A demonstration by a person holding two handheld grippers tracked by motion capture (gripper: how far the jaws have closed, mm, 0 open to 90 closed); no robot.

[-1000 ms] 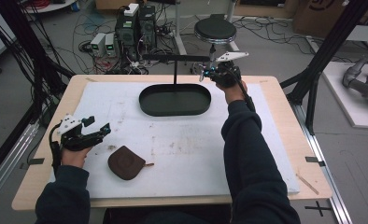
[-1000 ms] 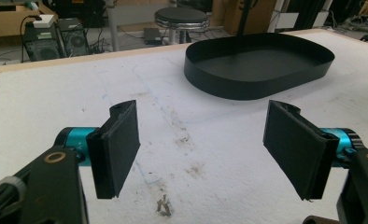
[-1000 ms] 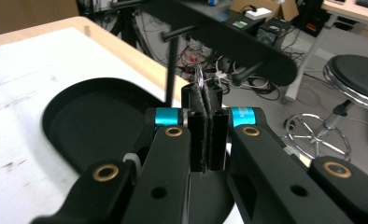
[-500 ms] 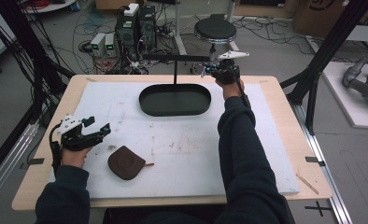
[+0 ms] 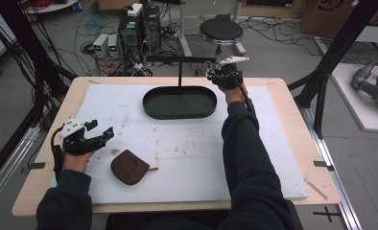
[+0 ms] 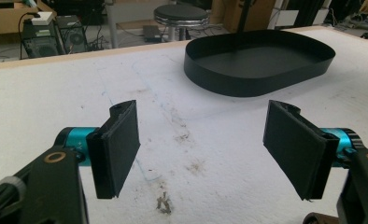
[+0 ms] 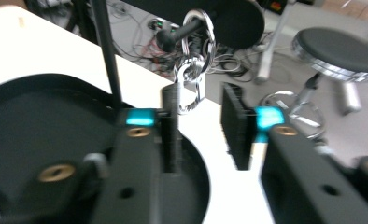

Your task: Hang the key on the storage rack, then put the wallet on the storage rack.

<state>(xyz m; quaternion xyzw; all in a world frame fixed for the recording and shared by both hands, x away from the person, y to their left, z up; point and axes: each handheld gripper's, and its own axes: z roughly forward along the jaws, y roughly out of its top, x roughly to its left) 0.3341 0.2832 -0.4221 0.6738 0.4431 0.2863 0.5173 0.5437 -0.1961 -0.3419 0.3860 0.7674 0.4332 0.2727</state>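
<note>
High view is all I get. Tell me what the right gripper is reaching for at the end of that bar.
Observer: A silver carabiner hangs from the tip of the bar, seen from the right gripper view.
Operator: Report its jaws.
Observer: Open; the carabiner's lower loop sits in the gap between them, ungripped as far as I can tell.
Operator: Now the left gripper.
Observer: The left gripper is wide open on nothing, over the stained white mat, pointing toward the black tray.
</note>
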